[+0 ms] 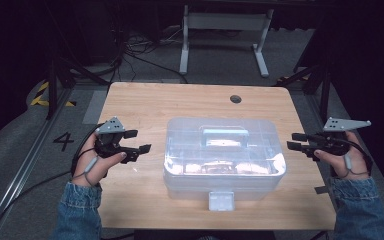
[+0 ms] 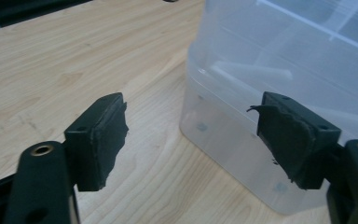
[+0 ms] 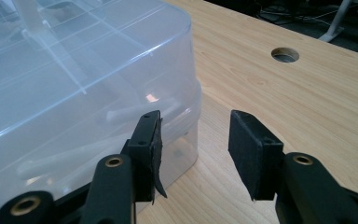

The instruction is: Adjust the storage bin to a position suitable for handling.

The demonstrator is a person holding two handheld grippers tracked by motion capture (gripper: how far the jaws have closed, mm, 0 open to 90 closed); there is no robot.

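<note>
Clear plastic box sat mid-table in the high view, lid on, white latch at its near edge, pale handle on top. Left gripper hovered just beside its left end, right gripper just beside its right end, both jaws spread, nothing held. Likely step: take the box from both ends; best done with both sides closing level and together, low on the walls, since smooth plastic could slip. Left gripper view: jaws apart, worn pads, box corner near the far jaw, not touching. Right gripper view: jaws apart, box corner behind the near jaw; contact uncertain. Wooden table was pale, with a cable hole at the far edge. Grey floor carried a painted 4, cables, and a white stand beyond; room dark.
</note>
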